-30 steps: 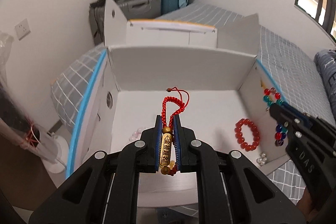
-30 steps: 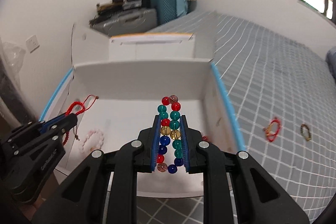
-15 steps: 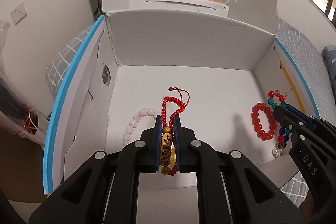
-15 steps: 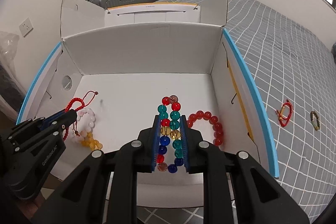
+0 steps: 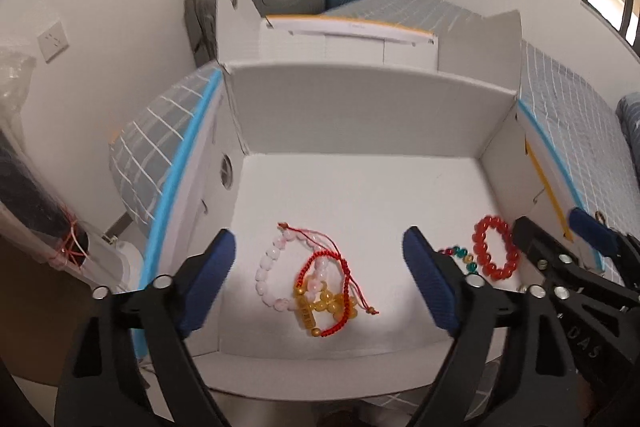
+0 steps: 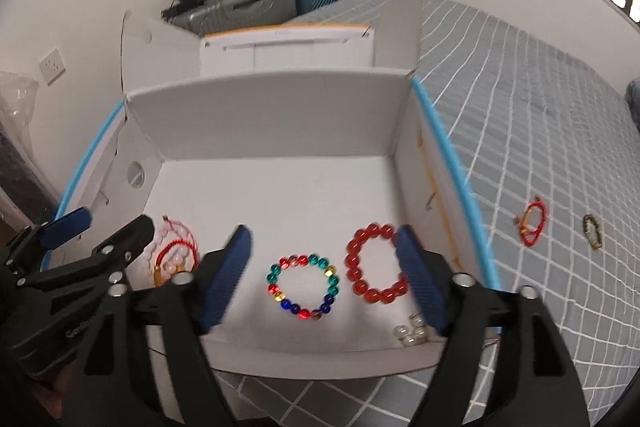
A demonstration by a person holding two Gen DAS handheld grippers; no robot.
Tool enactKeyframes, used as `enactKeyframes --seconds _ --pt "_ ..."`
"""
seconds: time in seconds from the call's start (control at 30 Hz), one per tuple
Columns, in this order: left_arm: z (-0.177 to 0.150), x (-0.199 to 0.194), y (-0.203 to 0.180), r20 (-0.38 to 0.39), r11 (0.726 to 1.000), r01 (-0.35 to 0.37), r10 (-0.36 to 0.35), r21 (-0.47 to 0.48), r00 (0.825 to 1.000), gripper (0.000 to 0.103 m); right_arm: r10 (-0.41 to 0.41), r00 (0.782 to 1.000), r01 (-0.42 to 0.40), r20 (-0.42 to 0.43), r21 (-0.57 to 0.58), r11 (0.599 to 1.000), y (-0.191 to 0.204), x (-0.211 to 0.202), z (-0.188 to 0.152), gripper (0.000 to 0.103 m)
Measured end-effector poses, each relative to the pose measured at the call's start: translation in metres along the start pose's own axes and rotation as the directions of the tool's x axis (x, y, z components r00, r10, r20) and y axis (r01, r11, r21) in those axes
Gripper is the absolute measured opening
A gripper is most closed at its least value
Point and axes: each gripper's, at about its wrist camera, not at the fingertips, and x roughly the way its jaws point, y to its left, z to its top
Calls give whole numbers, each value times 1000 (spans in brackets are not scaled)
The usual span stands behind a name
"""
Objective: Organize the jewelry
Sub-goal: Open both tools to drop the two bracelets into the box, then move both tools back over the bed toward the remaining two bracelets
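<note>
Grey checked bedding carries the white box; both grippers, left gripper and right gripper, stand spread and empty, while the red cord bracelet lying right of the box looks light, limp, best pinched at its gold charm.

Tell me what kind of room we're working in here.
Most likely a bedroom: the white box sits on a bed with a grey checked cover, suitcases are stacked in the corner, and a wall socket is nearby.

Matt white cardboard box; glossy glass-like beads on multicoloured bracelet and red bracelet; woven red cord bracelet with shiny gold charm; ribbed blue pads; checked cloth bedcover.
</note>
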Motion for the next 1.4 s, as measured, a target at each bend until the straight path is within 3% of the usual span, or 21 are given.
enactKeyframes --seconds 0.17,0.37,0.47,0.73,1.0,1.4 --pt "1 -19 -9 59 1000 -9 8 12 998 97 -40 997 38 63 31 999 -27 -18 2 95" --pt "4 -38 -33 123 999 18 -22 34 992 97 -115 988 109 100 66 992 -75 -39 0 96" --pt "4 -45 -57 144 996 67 -75 58 987 97 -157 982 147 108 95 985 -107 -48 -4 96" --pt "0 -47 -142 137 977 147 -169 157 976 97 -222 971 202 86 194 960 -197 -57 -20 96" --pt "-5 -30 -235 77 940 225 -252 256 965 97 -291 956 273 28 275 922 -285 -46 -46 96" --pt "-15 41 -337 -9 904 283 -296 321 955 97 -322 943 330 -77 317 889 -376 13 -74 96"
